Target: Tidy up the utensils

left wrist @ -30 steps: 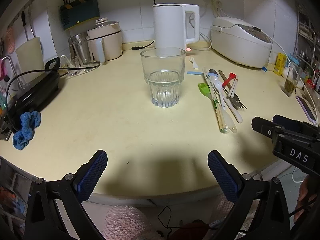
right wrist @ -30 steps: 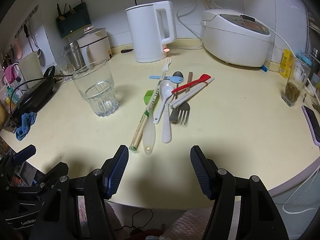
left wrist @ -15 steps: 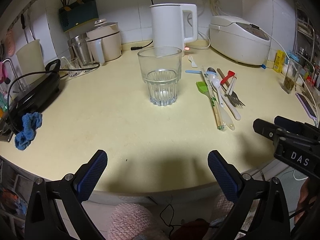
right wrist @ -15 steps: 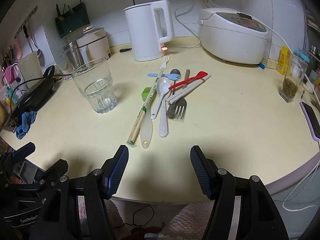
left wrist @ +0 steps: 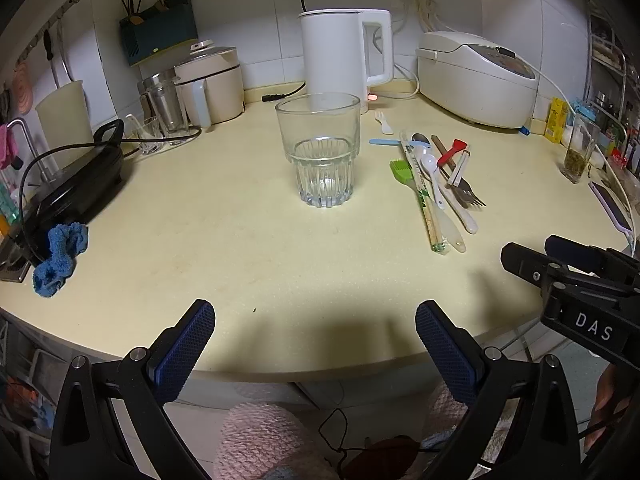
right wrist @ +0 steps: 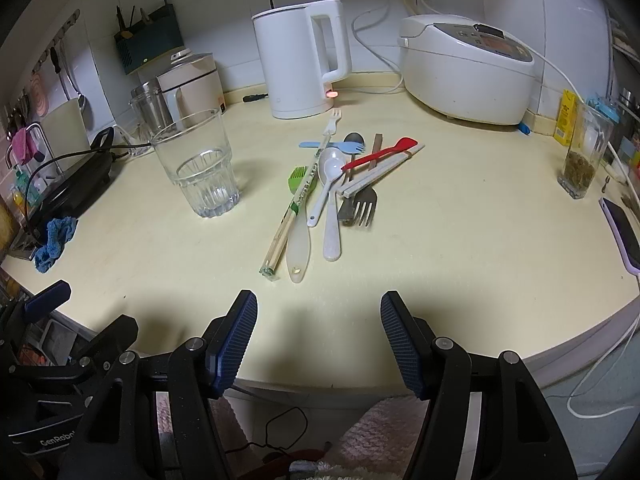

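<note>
An empty clear glass [left wrist: 322, 151] [right wrist: 197, 164] stands upright on the cream counter [left wrist: 200, 216]. To its right lies a pile of utensils [right wrist: 340, 184] [left wrist: 436, 184]: wrapped chopsticks [right wrist: 291, 210], a green silicone brush [right wrist: 298, 178], a white spoon [right wrist: 328, 176], a metal fork [right wrist: 364, 202], a red spatula [right wrist: 380, 154], a blue spork [right wrist: 336, 146]. My left gripper [left wrist: 315, 340] hangs open near the counter's front edge, well short of the glass. My right gripper [right wrist: 318, 334] is open too, in front of the pile. Both hold nothing.
At the back stand a white kettle [right wrist: 300, 64], a rice cooker [right wrist: 468, 68], a beige pot [left wrist: 212, 84] and glass jars. A black appliance [left wrist: 76, 184] and a blue cloth [left wrist: 58, 258] lie left. A tea glass [right wrist: 582, 152] and a phone [right wrist: 622, 232] sit right.
Both grippers have drawn back a little toward the counter's front edge; the glass and utensils look slightly farther away. Nothing on the counter has moved.
</note>
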